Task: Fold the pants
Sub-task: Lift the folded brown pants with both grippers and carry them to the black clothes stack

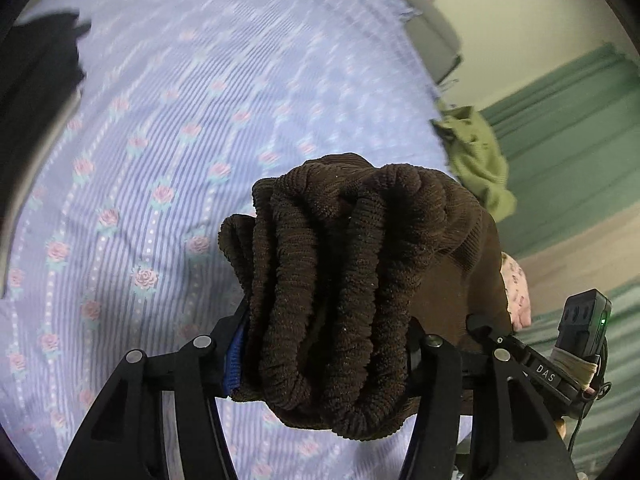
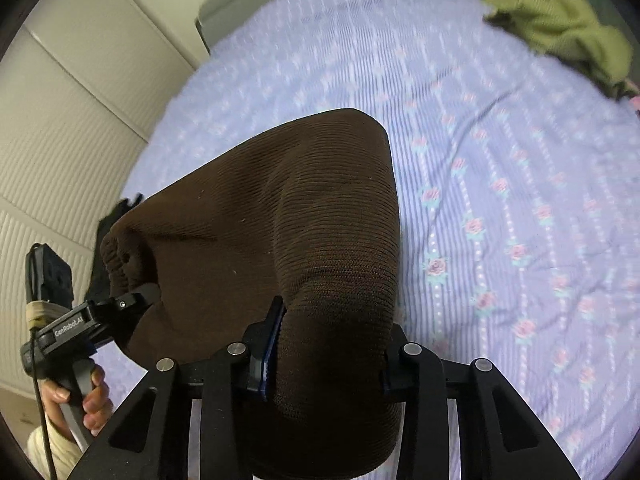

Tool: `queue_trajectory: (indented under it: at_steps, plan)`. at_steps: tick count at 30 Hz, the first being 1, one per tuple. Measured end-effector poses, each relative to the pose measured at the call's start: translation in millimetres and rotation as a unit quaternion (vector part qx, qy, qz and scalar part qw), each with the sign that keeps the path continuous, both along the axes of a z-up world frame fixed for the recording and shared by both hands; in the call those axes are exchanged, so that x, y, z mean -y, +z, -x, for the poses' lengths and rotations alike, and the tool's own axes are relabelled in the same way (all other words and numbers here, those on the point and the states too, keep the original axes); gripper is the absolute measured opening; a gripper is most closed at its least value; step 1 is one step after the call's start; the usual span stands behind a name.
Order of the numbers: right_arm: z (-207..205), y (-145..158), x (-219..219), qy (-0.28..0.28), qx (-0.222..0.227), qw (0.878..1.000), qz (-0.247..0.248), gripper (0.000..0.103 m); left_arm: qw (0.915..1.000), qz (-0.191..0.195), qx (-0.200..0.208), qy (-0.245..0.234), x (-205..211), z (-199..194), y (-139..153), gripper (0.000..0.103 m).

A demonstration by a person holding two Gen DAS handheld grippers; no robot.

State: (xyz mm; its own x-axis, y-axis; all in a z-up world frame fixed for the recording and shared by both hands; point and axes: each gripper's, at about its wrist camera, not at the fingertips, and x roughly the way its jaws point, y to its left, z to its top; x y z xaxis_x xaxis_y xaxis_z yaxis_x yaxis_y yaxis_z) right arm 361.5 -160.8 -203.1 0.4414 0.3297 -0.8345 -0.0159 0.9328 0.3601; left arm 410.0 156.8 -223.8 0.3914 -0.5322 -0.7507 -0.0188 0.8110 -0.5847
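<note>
The brown ribbed pants (image 1: pixel 340 280) are held up above the bed between both grippers. My left gripper (image 1: pixel 324 364) is shut on the bunched elastic waistband, which fills the gap between its fingers. My right gripper (image 2: pixel 324 360) is shut on a thick fold of the same pants (image 2: pixel 280 220); the cloth stretches from it across to the left gripper (image 2: pixel 132 300), seen at the lower left of the right wrist view. The right gripper also shows in the left wrist view (image 1: pixel 496 340), behind the cloth.
The bed has a lilac striped sheet with roses (image 1: pixel 180 140), also in the right wrist view (image 2: pixel 500 200). A green garment (image 2: pixel 560 28) lies crumpled at the bed's far corner. A dark garment (image 1: pixel 36 92) lies at the left edge. A cream wall (image 2: pixel 80 120) runs beside the bed.
</note>
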Motion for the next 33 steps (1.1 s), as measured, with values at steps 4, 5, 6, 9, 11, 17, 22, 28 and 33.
queue_trajectory:
  at_steps: [4, 5, 6, 9, 11, 17, 22, 28, 33]
  plan:
    - [38.8, 42.2, 2.1, -0.014, 0.042, 0.999, 0.003, 0.038, 0.9993, -0.003, 0.036, -0.007, -0.8, 26.3, 41.6, 0.056]
    - [46.0, 50.4, 1.8, -0.015, 0.049, 0.999, 0.005, 0.038, 0.9991, -0.005, 0.042, -0.009, 1.6, 30.4, 49.4, 0.056]
    - [53.2, 58.5, -2.2, -0.015, 0.058, 0.998, 0.008, 0.038, 0.9987, -0.007, 0.049, -0.01, 1.9, 36.7, 57.6, 0.056]
    - [77.0, 80.4, -6.3, -0.01, 0.08, 0.997, 0.01, 0.038, 0.9977, -0.013, 0.066, -0.009, 3.1, 57.7, 82.2, 0.056]
    - [91.1, 93.6, -1.3, -0.005, 0.093, 0.996, 0.009, 0.038, 0.9966, -0.02, 0.079, -0.008, 2.3, 72.6, 97.8, 0.056]
    - [113.4, 117.5, -5.0, 0.013, 0.126, 0.992, -0.007, 0.038, 0.9922, -0.039, 0.117, 0.013, 2.3, 118.2, 136.8, 0.056]
    - [134.2, 132.1, -4.2, 0.034, 0.154, 0.987, -0.018, 0.038, 0.9873, -0.047, 0.147, 0.035, 3.6, 153.7, 163.8, 0.056]
    - [150.0, 151.6, -8.3, 0.057, 0.185, 0.981, -0.017, 0.038, 0.9828, -0.038, 0.169, 0.063, -5.9, 182.2, 180.9, 0.056]
    - [154.7, 162.5, -26.8, 0.075, 0.2, 0.977, -0.015, 0.038, 0.9786, -0.038, 0.186, 0.081, -29.6, 199.3, 191.1, 0.056]
